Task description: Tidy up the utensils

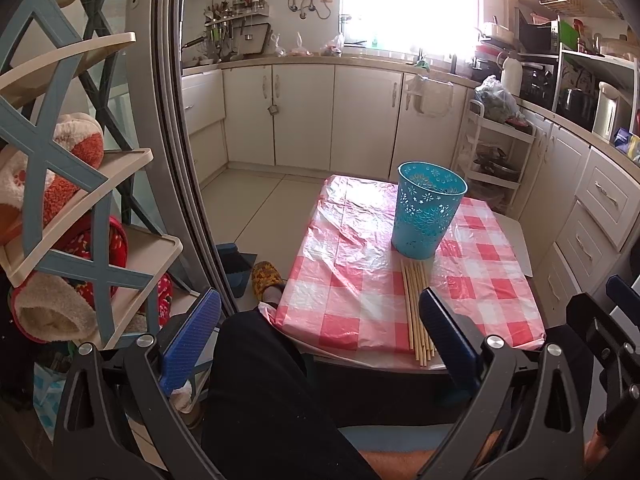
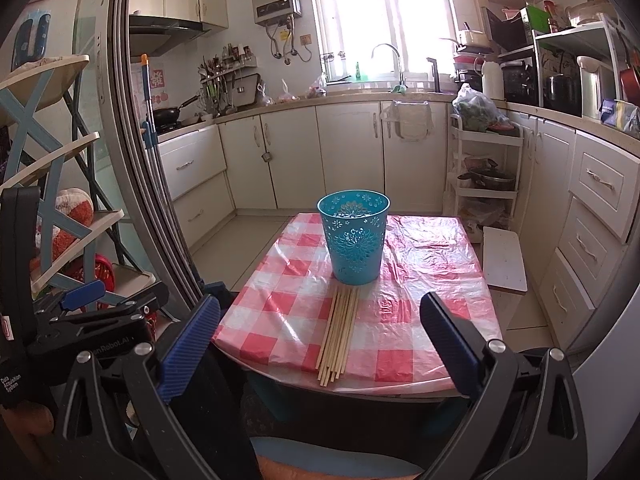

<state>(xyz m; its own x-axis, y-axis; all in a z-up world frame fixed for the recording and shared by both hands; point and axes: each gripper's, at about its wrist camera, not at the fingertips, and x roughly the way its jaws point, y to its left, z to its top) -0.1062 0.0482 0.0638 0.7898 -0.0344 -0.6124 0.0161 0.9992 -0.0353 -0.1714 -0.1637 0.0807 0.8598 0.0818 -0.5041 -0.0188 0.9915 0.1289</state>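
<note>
Chopsticks (image 2: pixel 338 334) untouched beside blue holder (image 2: pixel 354 236); both my tongs (image 1: pixel 320 336) (image 2: pixel 320 340) wide, empty. Next: pinch one bundle end.

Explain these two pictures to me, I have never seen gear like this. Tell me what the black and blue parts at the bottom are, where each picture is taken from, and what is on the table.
A person holds a hand tool in each hand: a two-finger gripper with a camera on it that looks forward along the fingers. One picture comes from the left gripper, the other from the right gripper. The blue pads are the fingers. Both grippers are open and hold nothing.

In front is a small table with a red and white checked cover, in a kitchen. On it stands a blue cup with cut-out flower patterns. A bundle of wooden chopsticks lies just in front of it, reaching to the near edge of the table.
</note>
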